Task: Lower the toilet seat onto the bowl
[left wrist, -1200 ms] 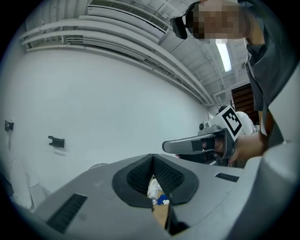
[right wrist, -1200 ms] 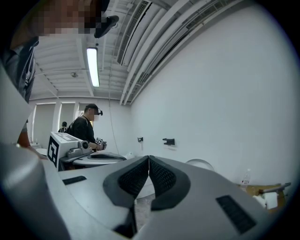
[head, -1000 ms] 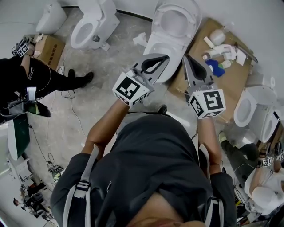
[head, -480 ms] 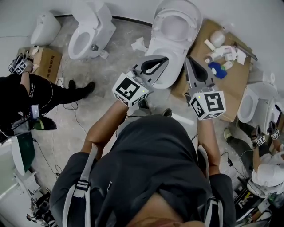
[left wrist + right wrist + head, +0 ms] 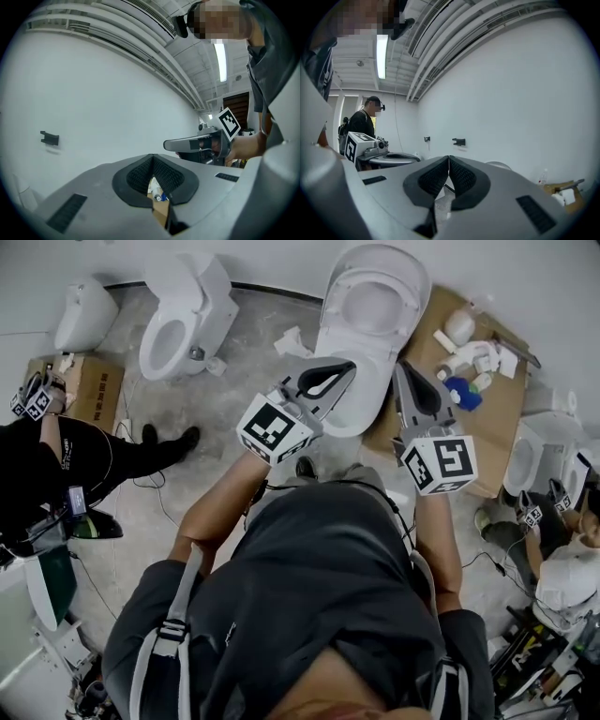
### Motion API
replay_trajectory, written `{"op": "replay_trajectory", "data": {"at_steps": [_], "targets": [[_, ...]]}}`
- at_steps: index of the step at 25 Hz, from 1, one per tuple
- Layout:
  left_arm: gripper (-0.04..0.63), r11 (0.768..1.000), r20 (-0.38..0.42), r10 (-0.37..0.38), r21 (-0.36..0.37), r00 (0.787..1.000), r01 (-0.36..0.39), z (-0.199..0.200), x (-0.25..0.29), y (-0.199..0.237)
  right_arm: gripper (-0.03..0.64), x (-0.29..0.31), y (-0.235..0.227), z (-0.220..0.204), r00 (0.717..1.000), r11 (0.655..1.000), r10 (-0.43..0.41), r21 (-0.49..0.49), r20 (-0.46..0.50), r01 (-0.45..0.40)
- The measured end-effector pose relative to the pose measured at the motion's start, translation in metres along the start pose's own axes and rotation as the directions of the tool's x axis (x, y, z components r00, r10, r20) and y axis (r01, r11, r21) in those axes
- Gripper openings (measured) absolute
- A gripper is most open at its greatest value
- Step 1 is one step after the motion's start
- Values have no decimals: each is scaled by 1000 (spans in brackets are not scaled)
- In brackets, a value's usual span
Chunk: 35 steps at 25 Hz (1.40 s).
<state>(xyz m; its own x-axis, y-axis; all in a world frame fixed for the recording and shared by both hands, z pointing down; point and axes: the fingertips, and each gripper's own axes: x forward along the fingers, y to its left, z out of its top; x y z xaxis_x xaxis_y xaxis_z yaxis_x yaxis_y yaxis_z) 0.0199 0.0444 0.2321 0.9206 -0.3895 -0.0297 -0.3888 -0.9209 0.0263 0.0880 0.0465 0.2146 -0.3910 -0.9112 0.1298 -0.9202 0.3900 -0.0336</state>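
Toilet seat point(image 5: 373, 263) still raised; left claw point(image 5: 351, 363), right claw point(image 5: 397, 365) unchanged, tips together.

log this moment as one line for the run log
phase: pre-contact | left gripper: shut, empty | right gripper: shut, empty | toilet seat: untouched, both grippers clear of it

no word, number or brand can be read anywhere. the left tool point(image 5: 347, 365) carries a marker cube point(image 5: 274, 427) and the right tool point(image 5: 399, 367) a second cube point(image 5: 438, 462); both show only black-and-white square patterns, not letters. the cardboard box point(image 5: 89, 401) at the far left bears dark print too small to make out. pale print on the black sleeve point(image 5: 64, 452) of the person at left is equally illegible.
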Motion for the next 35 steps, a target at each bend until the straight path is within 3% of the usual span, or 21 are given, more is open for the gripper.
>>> {"op": "replay_trajectory", "data": {"at_steps": [5,22,27,35], "targets": [[3,1000,-14,15,-6,1000,-15,-9,19,7,8,11,-22,-9,1000,1000,12,12,-22,-12],[3,987,-36,160,17,986,-160,-9,90,32,8,47,-96,-4,986,986,167,7,-21,-167],[3,991,-47,136,5,990,-136,-11,91,46,8,64,-95,-6,987,988,153,25,-37,-152],[3,999,-42,39,-31,998,-40,-9,84,90,8,98,-84,2,997,998,56,21,-57,-55]]}}
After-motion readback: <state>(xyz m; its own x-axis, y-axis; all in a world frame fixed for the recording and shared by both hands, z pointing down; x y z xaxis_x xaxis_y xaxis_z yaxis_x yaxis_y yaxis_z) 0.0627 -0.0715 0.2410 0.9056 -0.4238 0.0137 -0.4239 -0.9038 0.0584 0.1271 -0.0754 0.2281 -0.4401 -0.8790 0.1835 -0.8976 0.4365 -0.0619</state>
